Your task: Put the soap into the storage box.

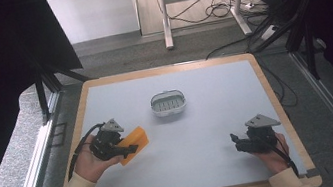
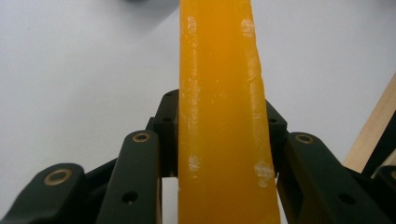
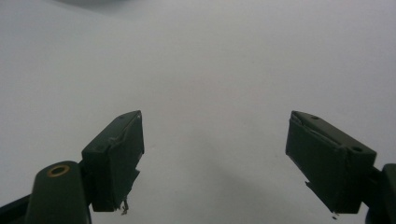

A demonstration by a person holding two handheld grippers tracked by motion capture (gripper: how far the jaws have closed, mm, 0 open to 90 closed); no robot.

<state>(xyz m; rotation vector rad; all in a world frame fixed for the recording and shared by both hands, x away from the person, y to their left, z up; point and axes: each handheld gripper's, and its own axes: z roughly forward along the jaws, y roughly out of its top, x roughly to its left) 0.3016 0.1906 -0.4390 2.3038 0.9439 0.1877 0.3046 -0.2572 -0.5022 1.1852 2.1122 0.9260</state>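
Orange soap bar sits clamped in left gripper, jaws pressed on both flat sides, at table's left-front area. In left gripper view the bar stands edge-on btwn the jaws. Right gripper hovers at right-front, jaws spread wide, nothing btwn them. Grey soap dish rests mid-table, well apart from both.

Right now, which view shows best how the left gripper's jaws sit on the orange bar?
The left gripper view: the orange bar stands between the two black jaws, pressed on both sides. The high view shows the bar sticking out of the left gripper, contact hidden. The right gripper view shows bare table.
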